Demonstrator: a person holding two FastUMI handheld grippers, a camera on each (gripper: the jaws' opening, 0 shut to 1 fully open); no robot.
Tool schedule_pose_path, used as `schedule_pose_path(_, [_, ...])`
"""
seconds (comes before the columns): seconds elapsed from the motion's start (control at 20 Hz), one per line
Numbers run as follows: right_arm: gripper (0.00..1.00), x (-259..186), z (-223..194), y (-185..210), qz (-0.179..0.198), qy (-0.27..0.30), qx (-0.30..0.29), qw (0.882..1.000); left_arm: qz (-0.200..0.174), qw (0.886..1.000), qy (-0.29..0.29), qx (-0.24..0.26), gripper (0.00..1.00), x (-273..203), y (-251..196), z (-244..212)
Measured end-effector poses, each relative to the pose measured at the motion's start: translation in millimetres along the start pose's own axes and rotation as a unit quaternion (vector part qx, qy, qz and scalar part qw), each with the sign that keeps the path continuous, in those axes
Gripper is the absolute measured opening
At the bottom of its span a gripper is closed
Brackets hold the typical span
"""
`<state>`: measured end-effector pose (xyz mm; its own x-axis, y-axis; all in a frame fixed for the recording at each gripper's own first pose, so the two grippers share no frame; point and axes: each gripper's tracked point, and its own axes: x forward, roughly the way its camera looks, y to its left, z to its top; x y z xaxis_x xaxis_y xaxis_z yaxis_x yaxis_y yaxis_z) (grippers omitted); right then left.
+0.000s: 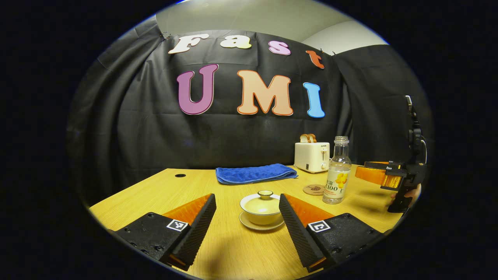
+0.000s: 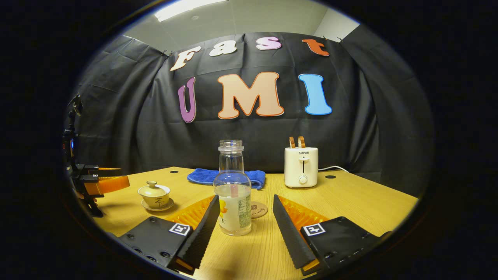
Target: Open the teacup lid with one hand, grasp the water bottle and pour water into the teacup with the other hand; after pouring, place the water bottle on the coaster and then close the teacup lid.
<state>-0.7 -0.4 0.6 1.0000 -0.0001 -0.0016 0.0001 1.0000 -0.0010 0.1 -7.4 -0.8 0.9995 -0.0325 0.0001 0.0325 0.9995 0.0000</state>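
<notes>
A cream lidded teacup [image 1: 261, 209] on its saucer stands on the wooden table, straight ahead of my left gripper [image 1: 247, 216], whose fingers are open on either side of it without touching. The lid [image 1: 264, 196] rests on the cup. An uncapped clear water bottle [image 2: 233, 190], partly filled, stands upright ahead of my right gripper [image 2: 244, 217], which is open and level with the bottle's base. A round brown coaster [image 2: 258, 209] lies just behind the bottle. In the left gripper view the bottle [image 1: 337, 172] and coaster [image 1: 313, 189] sit right of the cup, with the right gripper [image 1: 385, 175] beyond.
A folded blue towel [image 1: 255, 173] lies at the back of the table. A white toaster [image 2: 300, 166] with toast in it stands at the back right, its cord trailing right. The left gripper [image 2: 102, 181] and the teacup [image 2: 154, 196] appear at the far left in the right gripper view.
</notes>
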Motion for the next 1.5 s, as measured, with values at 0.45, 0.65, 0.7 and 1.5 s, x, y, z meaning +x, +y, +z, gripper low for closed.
schedule_pose_path(0.45, [0.92, -1, 0, 0, 0.000, 0.000, 0.000, 1.000, -0.033, 0.999, 0.002, 0.000, 0.95, 21, -11, -1])
schedule_pose_path(0.65, [0.85, -1, 1, 0, 0.000, 0.000, 0.000, 1.000, -0.039, 0.999, 0.012, 0.000, 0.95, 38, -14, -5])
schedule_pose_path(0.7, [0.85, -1, 1, 0, 0.000, 0.000, 0.000, 1.000, -0.040, 0.999, 0.013, 0.001, 0.94, 42, -15, -5])
schedule_pose_path(1.5, [0.89, -2, 1, 0, 0.000, 0.000, 0.000, 1.000, -0.064, 0.994, 0.086, 0.025, 0.60, 80, -25, -29])
